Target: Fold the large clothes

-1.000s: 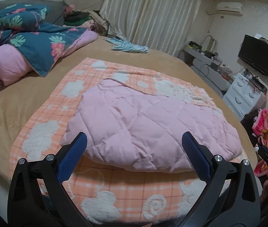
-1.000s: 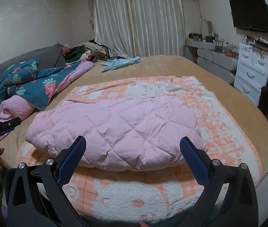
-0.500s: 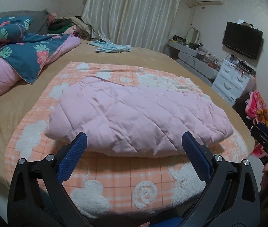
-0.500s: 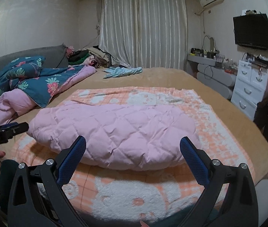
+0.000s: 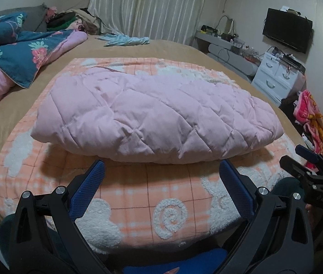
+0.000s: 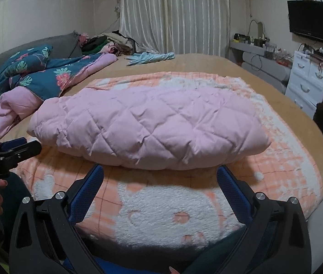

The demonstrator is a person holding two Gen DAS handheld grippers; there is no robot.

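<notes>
Lying folded just beyond both gaping, empty hand-held grippers, left hand-held gripper, right hand-held gripper, pink quilted garment on orange blanket

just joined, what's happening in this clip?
A person is holding a gripper in each hand over a bed, working on folding clothes. A pink quilted garment lies bundled on an orange-and-white blanket. The left gripper and right gripper are both open and empty, held just short of the garment's near edge, touching nothing. No grasp yet.
</notes>
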